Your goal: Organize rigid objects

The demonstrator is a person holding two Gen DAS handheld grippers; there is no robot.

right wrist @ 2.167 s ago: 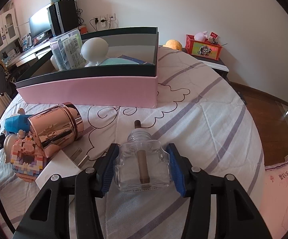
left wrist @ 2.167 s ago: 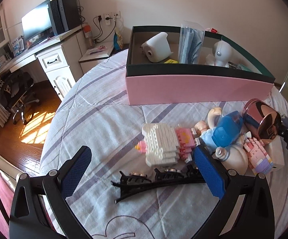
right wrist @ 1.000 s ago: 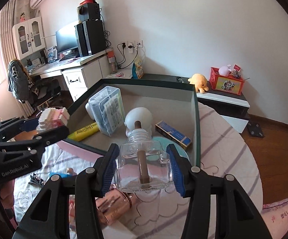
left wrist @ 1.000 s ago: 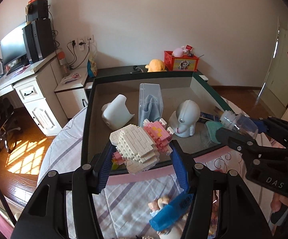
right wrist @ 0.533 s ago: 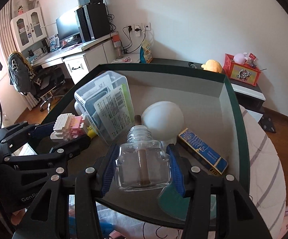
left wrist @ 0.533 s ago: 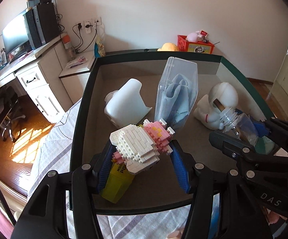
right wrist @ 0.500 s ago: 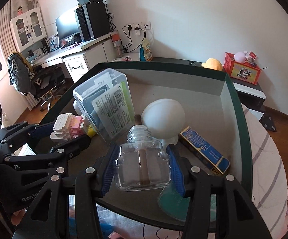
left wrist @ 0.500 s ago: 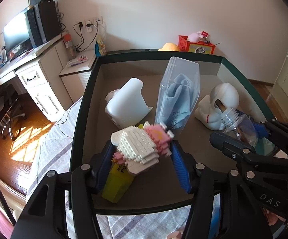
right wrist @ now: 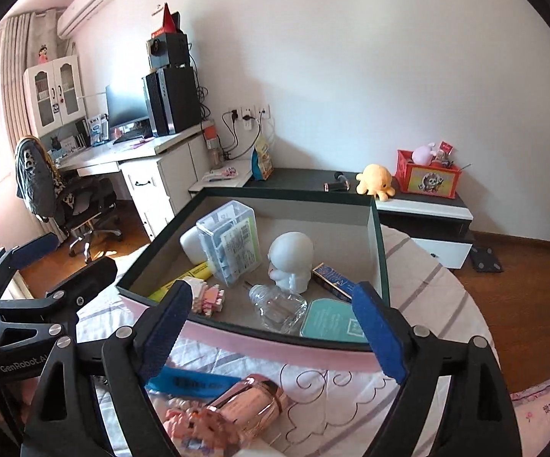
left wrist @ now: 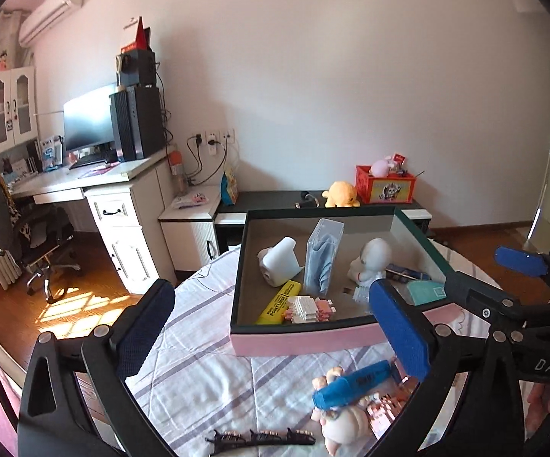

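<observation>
The pink box with a dark green rim [left wrist: 305,337] [right wrist: 275,337] stands on the bed. Inside lie the white and pink brick figure [left wrist: 308,308] [right wrist: 208,297] and the clear glass bottle [right wrist: 278,306], both on the box floor. My left gripper [left wrist: 275,327] is open and empty, raised in front of the box. My right gripper [right wrist: 275,327] is open and empty, also raised in front of the box. On the bedspread in front lie a blue highlighter [left wrist: 355,382] [right wrist: 191,381], a rose-gold can [right wrist: 244,407], a doll [left wrist: 341,424] and a black hair clip [left wrist: 261,438].
The box also holds a white cup-like piece [left wrist: 278,261], a clear plastic case [left wrist: 322,262] [right wrist: 231,247], a white round-headed figure [left wrist: 372,259] [right wrist: 292,261], a yellow highlighter [left wrist: 278,302], a blue flat box [right wrist: 332,276] and a teal lid [right wrist: 330,323]. A desk and a low cabinet stand behind.
Both grippers opened and pulled back up from the box. The brick figure and the glass bottle now lie on the box floor.
</observation>
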